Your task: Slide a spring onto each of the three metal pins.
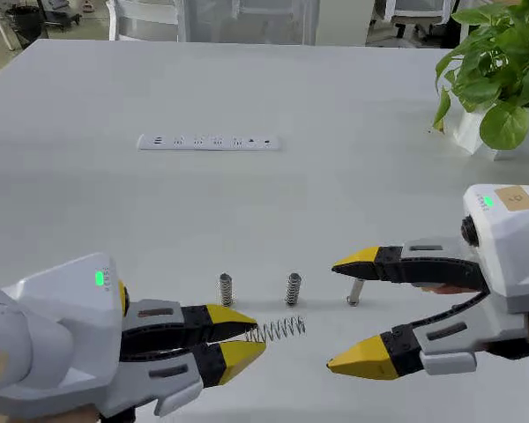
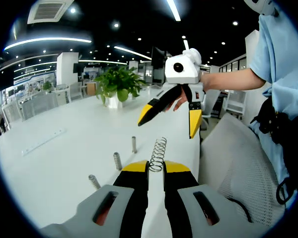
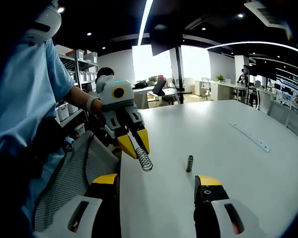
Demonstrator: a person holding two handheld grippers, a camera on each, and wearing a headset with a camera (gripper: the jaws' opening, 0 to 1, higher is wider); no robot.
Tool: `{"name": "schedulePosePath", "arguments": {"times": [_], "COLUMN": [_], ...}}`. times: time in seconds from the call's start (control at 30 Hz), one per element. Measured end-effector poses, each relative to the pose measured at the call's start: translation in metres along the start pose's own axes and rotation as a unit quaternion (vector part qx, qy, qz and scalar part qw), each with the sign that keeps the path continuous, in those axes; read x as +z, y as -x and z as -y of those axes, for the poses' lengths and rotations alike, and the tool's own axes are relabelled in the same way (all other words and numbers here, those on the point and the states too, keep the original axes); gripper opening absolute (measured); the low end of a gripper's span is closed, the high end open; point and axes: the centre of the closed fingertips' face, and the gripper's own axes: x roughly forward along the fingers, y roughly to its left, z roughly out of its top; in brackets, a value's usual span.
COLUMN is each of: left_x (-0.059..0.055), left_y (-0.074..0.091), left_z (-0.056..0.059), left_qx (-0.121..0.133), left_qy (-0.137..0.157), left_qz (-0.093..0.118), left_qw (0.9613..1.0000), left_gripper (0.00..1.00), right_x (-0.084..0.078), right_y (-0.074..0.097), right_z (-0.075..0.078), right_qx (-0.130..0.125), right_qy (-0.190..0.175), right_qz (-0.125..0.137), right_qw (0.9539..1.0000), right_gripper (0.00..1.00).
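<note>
Three metal pins stand in a row on the white table. The left pin [image 1: 226, 288] and the middle pin [image 1: 293, 288] each carry a spring. The right pin [image 1: 355, 292] is bare. My left gripper [image 1: 256, 337] is shut on one end of a loose spring [image 1: 280, 329], which sticks out sideways in front of the middle pin. In the left gripper view the spring [image 2: 158, 152] rises between the yellow tips, with the bare pin [image 2: 134, 144] beyond. My right gripper [image 1: 333, 313] is open, its jaws straddling the space before the bare pin.
A white power strip [image 1: 208, 142] lies mid-table. A potted green plant [image 1: 498, 70] stands at the far right. A mesh chair back [image 2: 238, 163] and the person's blue-sleeved arm are beside the table edge.
</note>
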Motion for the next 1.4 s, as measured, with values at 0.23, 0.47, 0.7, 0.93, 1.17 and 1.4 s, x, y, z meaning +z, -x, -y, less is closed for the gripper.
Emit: {"name": "schedulePosePath", "arguments": {"times": [0.23,0.47,0.7,0.93,1.17,1.4], "left_x": [0.001,0.004,0.005,0.006,0.005,0.003], "left_y": [0.0,-0.003,-0.004,-0.003,-0.003,-0.004], "left_z": [0.0,0.002,0.004,0.004,0.005,0.006], "left_qx": [-0.001,-0.005,-0.008,-0.01,-0.013,-0.014], "left_qy": [0.003,0.004,0.004,0.004,0.005,0.004], "left_qz": [0.004,0.012,0.015,0.018,0.018,0.015], "left_qw": [1.0,0.9999,0.9998,0.9998,0.9998,0.9998], "left_gripper": [0.07,0.07,0.07,0.07,0.07,0.07], "right_x": [0.003,0.007,0.007,0.005,0.003,0.002], "right_y": [-0.004,-0.012,-0.014,-0.016,-0.016,-0.016], "right_z": [-0.004,-0.013,-0.015,-0.016,-0.015,-0.013], "right_qx": [0.023,0.058,0.072,0.084,0.088,0.088], "right_qy": [0.005,-0.032,-0.046,-0.056,-0.061,-0.061], "right_qz": [0.0,0.012,0.011,0.006,0.007,0.006], "right_qw": [0.9997,0.9977,0.9962,0.9949,0.9943,0.9942], "right_gripper": [0.46,0.26,0.18,0.15,0.08,0.06]}}
